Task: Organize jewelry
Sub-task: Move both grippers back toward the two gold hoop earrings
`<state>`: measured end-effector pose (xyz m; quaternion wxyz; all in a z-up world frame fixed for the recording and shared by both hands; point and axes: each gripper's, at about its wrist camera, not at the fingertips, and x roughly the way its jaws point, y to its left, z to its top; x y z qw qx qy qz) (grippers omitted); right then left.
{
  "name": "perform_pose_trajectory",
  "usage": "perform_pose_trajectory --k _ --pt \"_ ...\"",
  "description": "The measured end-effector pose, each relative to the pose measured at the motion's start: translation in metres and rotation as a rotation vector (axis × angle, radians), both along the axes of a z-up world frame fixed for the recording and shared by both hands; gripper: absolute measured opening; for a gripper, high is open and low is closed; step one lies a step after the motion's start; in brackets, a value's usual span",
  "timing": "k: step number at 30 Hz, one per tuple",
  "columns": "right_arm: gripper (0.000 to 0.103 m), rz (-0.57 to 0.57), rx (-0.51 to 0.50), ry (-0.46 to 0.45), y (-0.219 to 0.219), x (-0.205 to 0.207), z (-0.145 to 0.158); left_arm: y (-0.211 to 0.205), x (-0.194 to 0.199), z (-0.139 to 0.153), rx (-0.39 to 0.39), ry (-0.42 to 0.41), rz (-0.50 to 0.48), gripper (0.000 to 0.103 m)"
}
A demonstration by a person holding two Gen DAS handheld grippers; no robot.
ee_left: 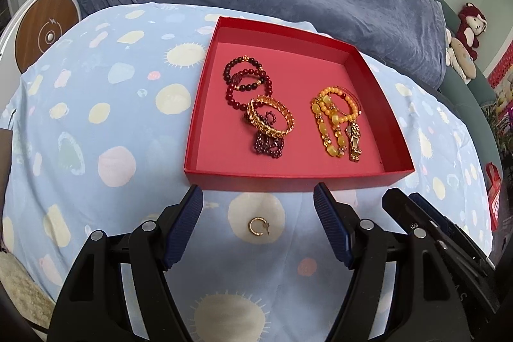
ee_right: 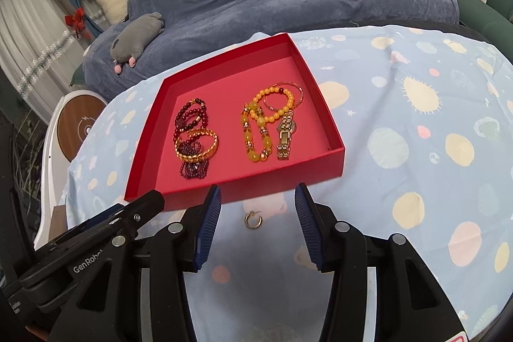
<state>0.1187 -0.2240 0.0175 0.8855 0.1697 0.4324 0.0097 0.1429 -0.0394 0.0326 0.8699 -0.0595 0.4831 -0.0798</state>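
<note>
Spotted blue cloth (ee_left: 96, 123) carries the red tray (ee_left: 298, 178) of bracelets; one gold earring (ee_left: 258, 226) lies outside it. Both hand-held grippers, left (ee_left: 258, 197) and right (ee_right: 258, 197), are released. Straddle the earring, then pinch low.

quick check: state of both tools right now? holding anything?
Left tool: open, empty; small gold earring lies on the cloth between its fingers, untouched.
Right tool: open, empty; same earring between its fingers.
</note>
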Motion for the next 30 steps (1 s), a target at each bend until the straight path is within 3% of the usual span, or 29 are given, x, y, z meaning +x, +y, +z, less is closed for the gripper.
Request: perform_pose_trajectory --k 30 --pt "0.047 0.056 -0.029 0.081 0.017 -0.027 -0.027 0.012 -0.028 -0.03 0.034 0.083 0.005 0.068"
